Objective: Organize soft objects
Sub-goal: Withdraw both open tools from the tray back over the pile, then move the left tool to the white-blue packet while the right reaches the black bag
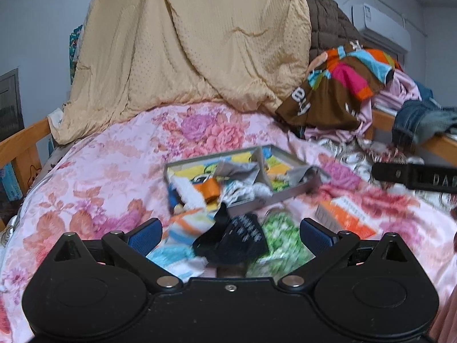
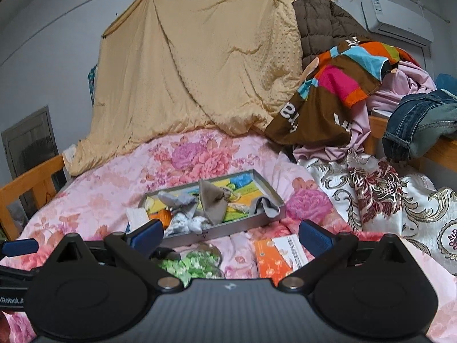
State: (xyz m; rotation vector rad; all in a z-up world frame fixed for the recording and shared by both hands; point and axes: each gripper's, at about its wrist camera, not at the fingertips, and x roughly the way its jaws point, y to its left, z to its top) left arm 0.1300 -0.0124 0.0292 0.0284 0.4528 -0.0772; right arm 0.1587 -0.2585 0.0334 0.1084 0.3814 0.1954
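Mostly crumpled socks [image 2: 185,217] in rectangular tray [image 2: 228,228]

A home bedroom: a wooden-framed bed [image 2: 27,184] under a floral quilt [image 2: 200,154], heaped clothes [image 2: 342,85], a wall air conditioner [image 2: 397,20].

Both wrist cameras sit low over the bed, each looking forward along its own blue-padded fingers toward the hanging tan quilt [image 1: 188,48] [image 2: 194,65] on the far wall. The left view sits closer to the grey tray [image 1: 291,193]; the right view looks from slightly further right, showing the same tray [image 2: 225,230]. Both share the floral bedspread [image 1: 114,165] [image 2: 114,197], tray, quilt and the clothes pile [image 1: 345,85] [image 2: 342,85] at right.
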